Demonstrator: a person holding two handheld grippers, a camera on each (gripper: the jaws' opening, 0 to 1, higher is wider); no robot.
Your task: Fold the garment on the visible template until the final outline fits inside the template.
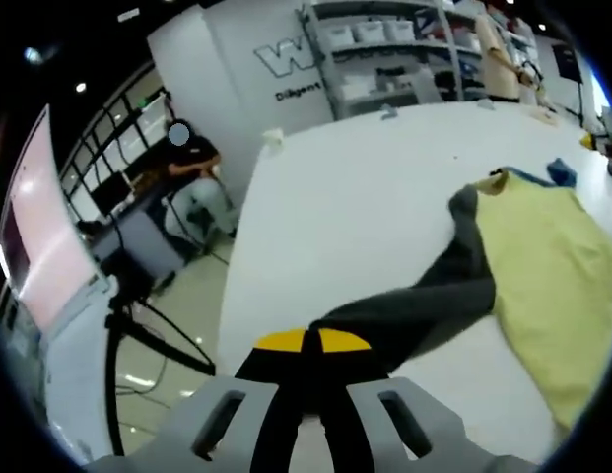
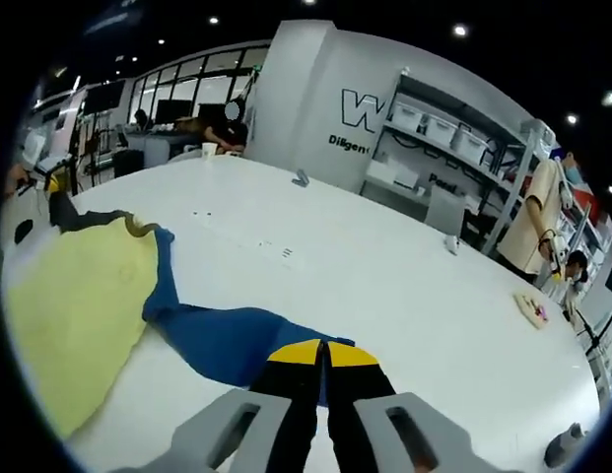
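Left gripper view: white table [image 1: 355, 197], shelving [image 1: 404, 49] behind.

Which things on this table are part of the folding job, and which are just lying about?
Job:
garment, yellow body
its grey sleeve, pinched by the left gripper
its blue sleeve, pinched by the right gripper
white table

Lying about:
small grey item
flat pale piece
shelving

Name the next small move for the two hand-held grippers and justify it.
Probably carry both sleeves inward over the yellow body. The left hand-held gripper looks shut on the grey sleeve, the right hand-held gripper on the blue sleeve, and both sleeves lie spread out.
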